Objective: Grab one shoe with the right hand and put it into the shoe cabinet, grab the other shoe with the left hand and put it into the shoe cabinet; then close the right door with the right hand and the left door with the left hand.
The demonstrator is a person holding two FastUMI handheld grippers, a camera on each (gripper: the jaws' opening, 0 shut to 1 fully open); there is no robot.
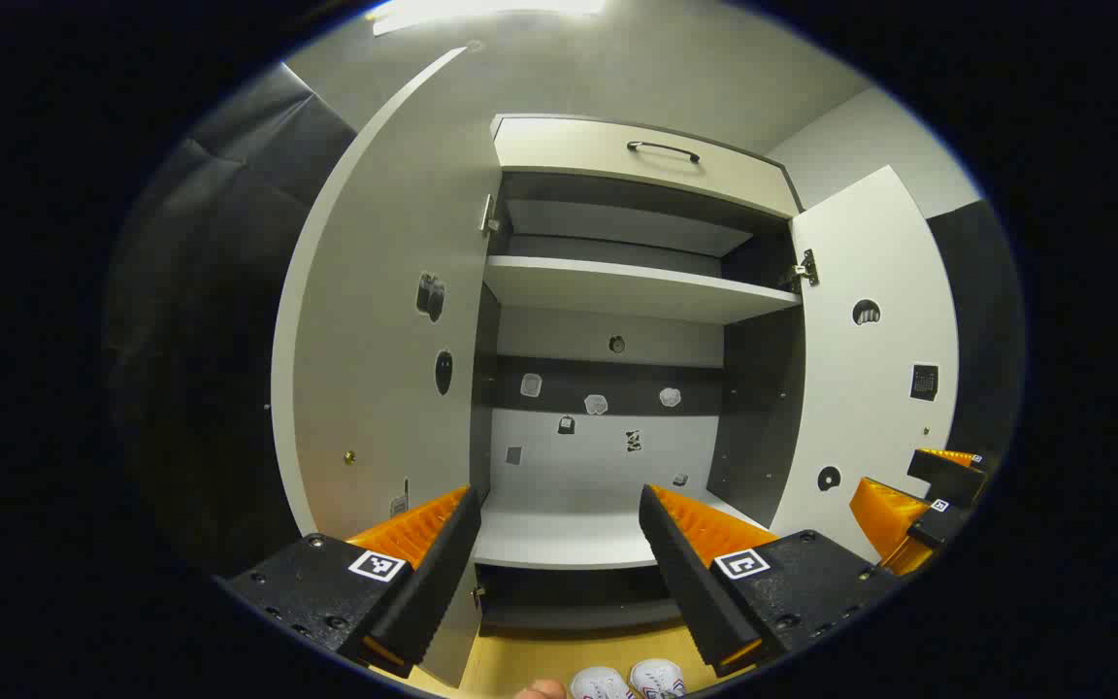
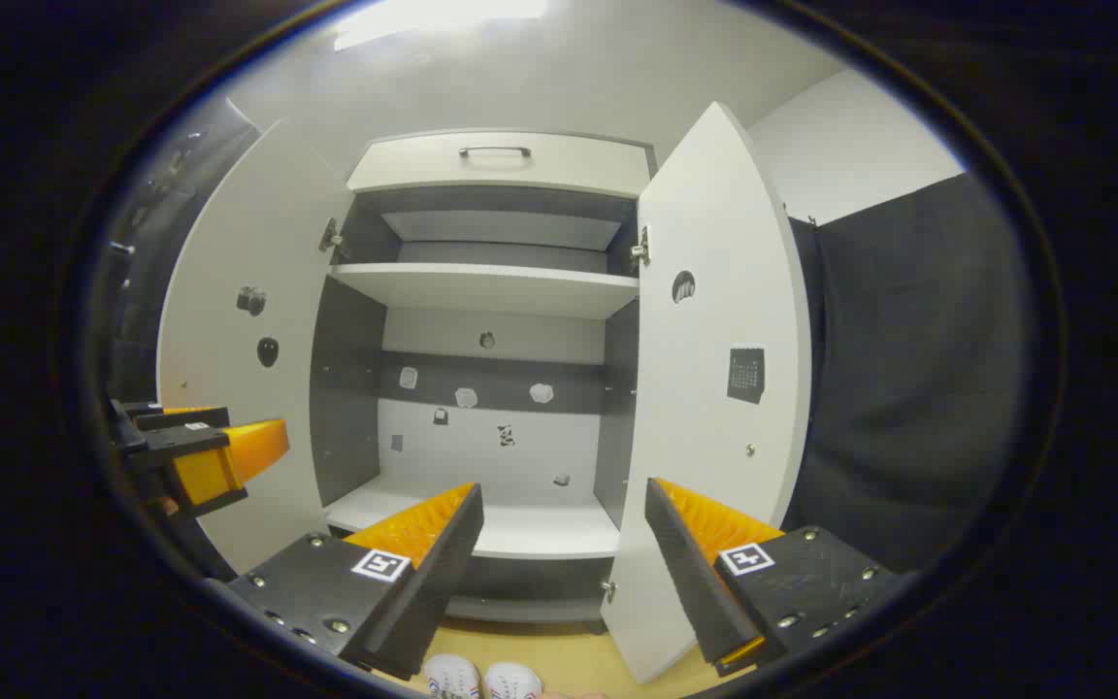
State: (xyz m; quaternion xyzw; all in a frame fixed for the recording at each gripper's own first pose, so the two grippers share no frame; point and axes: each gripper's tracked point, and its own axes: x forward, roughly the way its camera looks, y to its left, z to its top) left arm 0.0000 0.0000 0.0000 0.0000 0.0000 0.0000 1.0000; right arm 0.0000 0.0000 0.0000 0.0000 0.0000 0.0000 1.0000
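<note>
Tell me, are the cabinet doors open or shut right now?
Open. Both the left door and right door are swung wide, showing the shoe cabinet's bare shelves inside.

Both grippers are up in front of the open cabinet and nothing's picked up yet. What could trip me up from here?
1. Both shoes sit side by side on the floor, apparently touching; with the right gripper open, grabbing one may nudge the other.
2. The left gripper is close beside it, so reaching down together risks a bump.
3. The right door and left door stand open, flanking the lower shelf; a wide swing could clip a door edge.
</note>
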